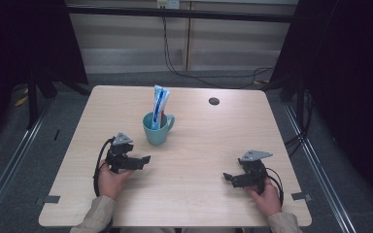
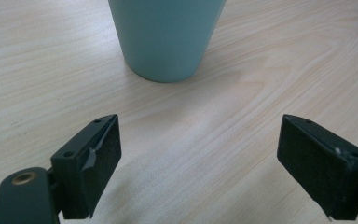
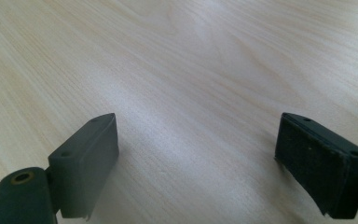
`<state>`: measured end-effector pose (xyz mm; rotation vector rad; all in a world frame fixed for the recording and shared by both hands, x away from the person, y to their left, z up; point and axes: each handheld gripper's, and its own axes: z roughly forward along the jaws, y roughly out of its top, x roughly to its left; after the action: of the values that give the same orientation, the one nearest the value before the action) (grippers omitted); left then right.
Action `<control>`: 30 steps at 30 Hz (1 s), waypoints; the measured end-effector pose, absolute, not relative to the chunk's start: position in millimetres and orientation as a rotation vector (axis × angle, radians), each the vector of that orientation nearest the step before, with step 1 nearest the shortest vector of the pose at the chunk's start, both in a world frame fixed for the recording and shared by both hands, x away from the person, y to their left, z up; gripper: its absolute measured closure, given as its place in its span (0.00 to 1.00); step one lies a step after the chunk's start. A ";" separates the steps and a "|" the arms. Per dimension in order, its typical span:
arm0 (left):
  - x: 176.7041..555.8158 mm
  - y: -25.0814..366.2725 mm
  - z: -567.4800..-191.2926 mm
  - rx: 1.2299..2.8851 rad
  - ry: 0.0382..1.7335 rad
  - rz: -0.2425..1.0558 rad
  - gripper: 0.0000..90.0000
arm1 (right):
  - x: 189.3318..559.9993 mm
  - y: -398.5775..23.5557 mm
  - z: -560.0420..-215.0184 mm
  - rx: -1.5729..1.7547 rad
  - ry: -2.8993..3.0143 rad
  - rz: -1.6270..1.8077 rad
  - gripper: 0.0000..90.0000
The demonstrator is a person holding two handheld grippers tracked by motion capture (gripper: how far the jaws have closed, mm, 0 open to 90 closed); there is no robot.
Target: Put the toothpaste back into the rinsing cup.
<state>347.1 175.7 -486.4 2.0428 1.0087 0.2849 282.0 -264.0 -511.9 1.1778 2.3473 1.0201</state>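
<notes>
Left gripper (image 1: pixel 144 160) near the mug (image 1: pixel 156 130) and right gripper (image 1: pixel 228 177) rest low, fingers spread.

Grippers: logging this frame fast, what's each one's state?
Left gripper: open, holding nothing, facing the mug.
Right gripper: open, holding nothing, over the table.

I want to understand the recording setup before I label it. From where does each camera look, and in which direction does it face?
High view: above the person's side, facing forward and down on the table; forearms, hands, left claw and right claw show.
Left gripper view: rides the left claw, low over the table, facing the mug; two open jaws show.
Right gripper view: rides the right claw, facing bare wood; two open jaws show.
Shared: high and left gripper views both show the mug.
</notes>
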 end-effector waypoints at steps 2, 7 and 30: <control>346.0 174.9 -488.3 2.045 1.013 0.293 0.15 | 282.1 -264.0 -511.9 1.178 2.347 1.020 0.14; 345.0 175.5 -492.6 2.064 1.012 0.295 0.15 | 282.1 -264.0 -512.0 1.178 2.348 1.022 0.14; 341.4 182.1 -508.2 2.110 1.033 0.330 0.12 | 282.1 -264.0 -511.9 1.177 2.347 1.020 0.14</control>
<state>341.4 182.1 -508.2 2.1104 1.0334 0.3303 282.1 -264.0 -511.9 1.1775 2.3474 1.0198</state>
